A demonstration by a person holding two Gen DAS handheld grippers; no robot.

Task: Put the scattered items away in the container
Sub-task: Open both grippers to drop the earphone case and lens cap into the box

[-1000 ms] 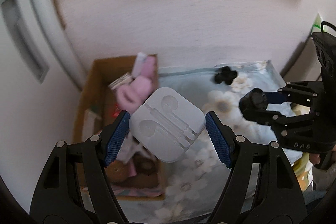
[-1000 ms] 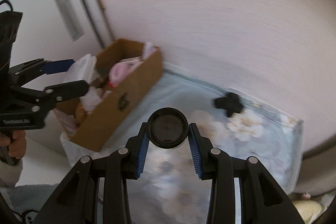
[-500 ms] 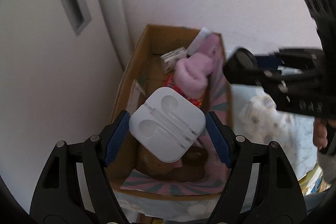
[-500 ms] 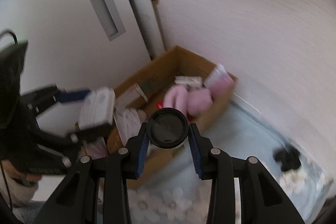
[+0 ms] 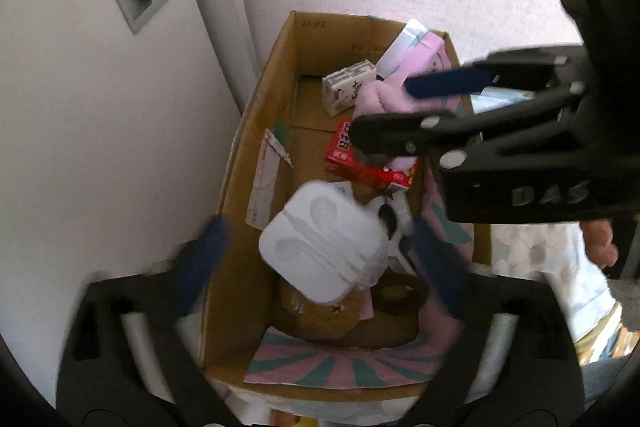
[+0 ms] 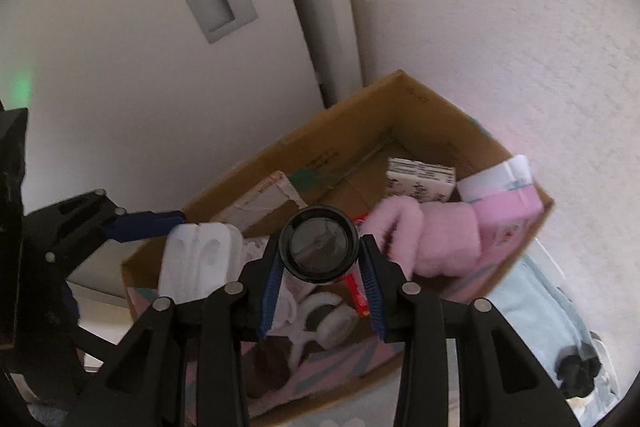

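Over the cardboard box [image 5: 256, 163], the left gripper [image 5: 316, 247] has its jaws opening wide, and the white earphone case [image 5: 324, 247] sits between the blue pads, clear of both, above the box's contents. The right gripper [image 6: 320, 279] hangs over the same box with its jaws opening, the black-lidded jar [image 6: 319, 244] between its pads with small gaps either side. Inside the box lie a pink plush item [image 6: 432, 239], a red packet [image 5: 360, 163] and a small white carton [image 5: 348, 87].

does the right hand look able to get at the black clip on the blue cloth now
Probably not yet: the right tongs are opening with the black-lidded jar between them, over the cardboard box; the clip lies apart.
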